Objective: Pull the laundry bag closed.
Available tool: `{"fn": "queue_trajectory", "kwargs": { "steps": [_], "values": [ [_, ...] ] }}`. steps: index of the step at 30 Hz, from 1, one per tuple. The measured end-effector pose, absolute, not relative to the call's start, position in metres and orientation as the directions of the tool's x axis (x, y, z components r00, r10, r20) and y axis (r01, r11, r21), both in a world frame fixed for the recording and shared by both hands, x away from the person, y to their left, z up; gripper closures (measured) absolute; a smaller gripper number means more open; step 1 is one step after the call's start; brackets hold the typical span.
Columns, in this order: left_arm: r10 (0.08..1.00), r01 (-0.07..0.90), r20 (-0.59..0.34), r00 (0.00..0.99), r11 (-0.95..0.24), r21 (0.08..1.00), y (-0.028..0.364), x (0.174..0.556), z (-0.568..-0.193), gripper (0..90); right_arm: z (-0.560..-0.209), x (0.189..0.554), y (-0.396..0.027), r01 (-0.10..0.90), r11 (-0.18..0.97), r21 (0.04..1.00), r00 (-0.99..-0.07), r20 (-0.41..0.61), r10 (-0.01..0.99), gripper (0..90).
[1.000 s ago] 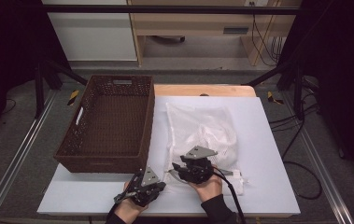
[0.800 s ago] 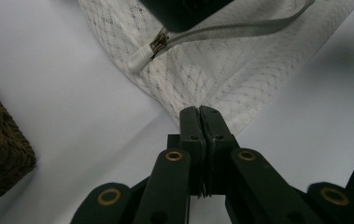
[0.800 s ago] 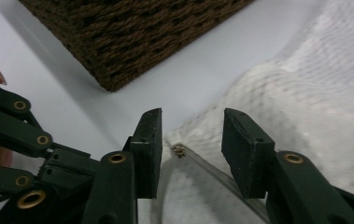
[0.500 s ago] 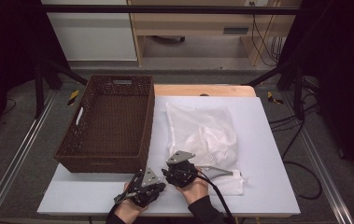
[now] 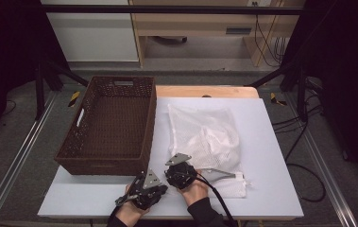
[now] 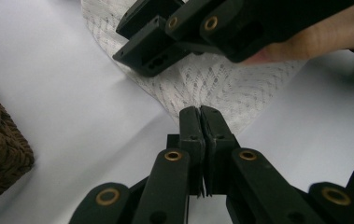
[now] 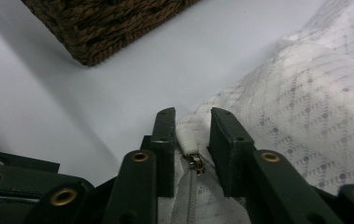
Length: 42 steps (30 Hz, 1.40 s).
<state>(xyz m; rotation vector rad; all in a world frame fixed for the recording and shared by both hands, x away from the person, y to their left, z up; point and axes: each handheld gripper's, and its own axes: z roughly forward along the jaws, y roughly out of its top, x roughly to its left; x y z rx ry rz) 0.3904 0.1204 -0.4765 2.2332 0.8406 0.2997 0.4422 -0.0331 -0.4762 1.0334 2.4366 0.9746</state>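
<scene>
High view: one white desk (image 5: 271,142), carrying one empty dark-brown woven basket (image 5: 110,125) at its left and, just beside that, one white mesh zip bag (image 5: 205,137) with pale cloth inside. Bag lies flat, its zip edge toward the person.

Since a second ago the right gripper (image 5: 173,158) has come down and leftward to the bag's near-left corner. Its jaws have just been closing; right gripper view puts one small metal zip slider with a white pull tab (image 7: 189,148) between them, gaps on both sides, pads not yet pressing. Judgement: a pinch on the pull is close, ahead of unzipping.

Left gripper (image 5: 147,176) has kept its place at the near edge, jaws fully together, gripping nothing, tips just short of the mesh.

Count: two grippers.
</scene>
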Motion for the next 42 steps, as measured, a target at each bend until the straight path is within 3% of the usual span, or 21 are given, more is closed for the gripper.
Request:
{"fn": "queue_trajectory", "kwargs": {
  "steps": [7, 23, 25, 27, 30, 32, 36, 41, 42],
  "values": [
    [0.648, 0.486, -0.041, 0.760, -0.525, 0.699, 0.120, 0.390, -0.477, 86.9, -0.471, 0.445, -0.041, 0.534, 0.487, 0.691, -0.675, 0.002, 0.738, 80.5],
    [0.657, 0.495, -0.043, 0.753, -0.522, 0.695, 0.119, 0.391, -0.477, 85.5, -0.462, 0.435, -0.057, 0.547, 0.425, 0.722, -0.663, 0.063, 0.746, 82.2],
    [0.665, 0.498, -0.047, 0.745, -0.509, 0.702, 0.119, 0.392, -0.477, 79.7, -0.460, 0.435, -0.059, 0.535, 0.416, 0.735, -0.666, 0.064, 0.743, 82.6],
    [0.673, 0.503, -0.054, 0.737, -0.494, 0.709, 0.119, 0.396, -0.477, 65.5, -0.457, 0.434, -0.061, 0.525, 0.400, 0.751, -0.671, 0.076, 0.738, 82.8],
    [0.684, 0.510, -0.090, 0.724, -0.442, 0.738, 0.120, 0.404, -0.474, 55.2, -0.452, 0.434, -0.062, 0.511, 0.377, 0.773, -0.678, 0.092, 0.730, 82.9],
    [0.683, 0.517, -0.112, 0.722, -0.426, 0.742, 0.120, 0.408, -0.473, 54.3, -0.449, 0.434, -0.061, 0.485, 0.367, 0.794, -0.689, 0.089, 0.719, 83.0],
    [0.684, 0.536, -0.138, 0.717, -0.414, 0.736, 0.117, 0.415, -0.476, 58.7, -0.447, 0.434, -0.058, 0.463, 0.351, 0.814, -0.699, 0.092, 0.709, 83.0],
    [0.681, 0.527, -0.114, 0.723, -0.438, 0.729, 0.116, 0.414, -0.478, 84.7, -0.451, 0.434, -0.057, 0.468, 0.359, 0.807, -0.703, 0.093, 0.705, 82.6],
    [0.683, 0.526, -0.108, 0.723, -0.442, 0.727, 0.114, 0.413, -0.479, 85.9, -0.453, 0.434, -0.057, 0.472, 0.363, 0.803, -0.701, 0.093, 0.707, 82.4]
  ]
}}
